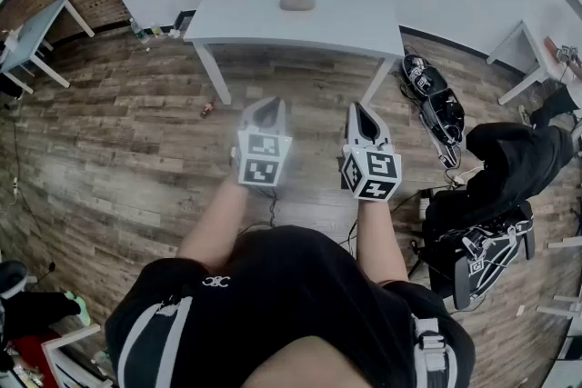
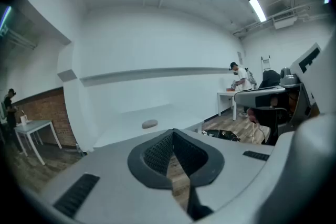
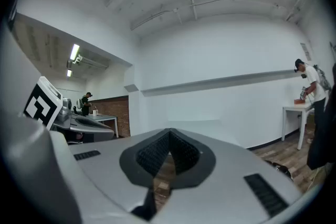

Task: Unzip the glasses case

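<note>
White table [image 1: 273, 23] stands well ahead of both claws. Left gripper [image 1: 265, 114] and right gripper [image 1: 364, 121] are side by side, jaws pressed together, nothing between them. The glasses case [image 1: 297, 3], a small oval, lies on the table well beyond the jaw tips. Step judged: approach, unzipping not yet begun. The next move likely calls for closing in, opening the jaws, steadying the case and taking the pull. Zip and pull are too small to make out, and the right gripper view shows no case.

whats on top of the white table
Only a small oval glasses case, lying around the middle of the table. Nothing covers the top in the head view; the case's zip is too small to make out.
</note>
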### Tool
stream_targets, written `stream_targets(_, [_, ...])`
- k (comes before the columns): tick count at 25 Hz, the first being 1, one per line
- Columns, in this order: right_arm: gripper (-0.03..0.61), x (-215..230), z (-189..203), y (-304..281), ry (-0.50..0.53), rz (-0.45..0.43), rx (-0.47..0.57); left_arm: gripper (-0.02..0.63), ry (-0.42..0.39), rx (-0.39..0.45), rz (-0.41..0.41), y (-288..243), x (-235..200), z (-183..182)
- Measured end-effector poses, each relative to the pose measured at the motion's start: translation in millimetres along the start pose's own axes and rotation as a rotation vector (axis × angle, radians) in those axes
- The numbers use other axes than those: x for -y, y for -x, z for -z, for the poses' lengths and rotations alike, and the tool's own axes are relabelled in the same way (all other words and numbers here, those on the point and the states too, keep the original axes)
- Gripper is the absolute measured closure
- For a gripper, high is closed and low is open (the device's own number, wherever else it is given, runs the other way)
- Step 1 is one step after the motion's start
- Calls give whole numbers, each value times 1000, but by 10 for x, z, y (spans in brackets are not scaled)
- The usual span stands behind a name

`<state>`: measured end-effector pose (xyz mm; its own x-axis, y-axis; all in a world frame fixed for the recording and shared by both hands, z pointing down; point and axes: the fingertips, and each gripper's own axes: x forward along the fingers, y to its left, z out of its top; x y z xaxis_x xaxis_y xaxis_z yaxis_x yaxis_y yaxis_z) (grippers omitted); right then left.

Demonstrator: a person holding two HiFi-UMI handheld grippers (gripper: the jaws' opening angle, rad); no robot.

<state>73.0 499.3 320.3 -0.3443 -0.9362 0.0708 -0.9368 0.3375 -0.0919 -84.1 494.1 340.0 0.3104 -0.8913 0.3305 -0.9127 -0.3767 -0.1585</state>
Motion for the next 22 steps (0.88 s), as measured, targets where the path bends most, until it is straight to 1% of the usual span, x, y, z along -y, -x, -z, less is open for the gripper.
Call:
stream_targets(2, [565,24,-5,-19,0,-14,1,611,35,-6,9,-37,28,-5])
stream_targets(4, [565,58,-14,-34,7,-23,0,611,46,-8,2,-67,53,-12])
stream_targets(8, [565,167,-18,-11,20,-27,-5,611,8,-15,-26,-95,170,-4])
stream_targets(12, [565,292,-38,37,-18,-21,19,611,-12,-26,-28,-112,352,26])
stream_targets(16, [563,329,-20,75,-17,-35,17,611,-13,-32,-30,-105,473,57])
stream_targets(22, [563,481,102,167,-8,-63,-6,611,10,-37,-47,-127,685,107])
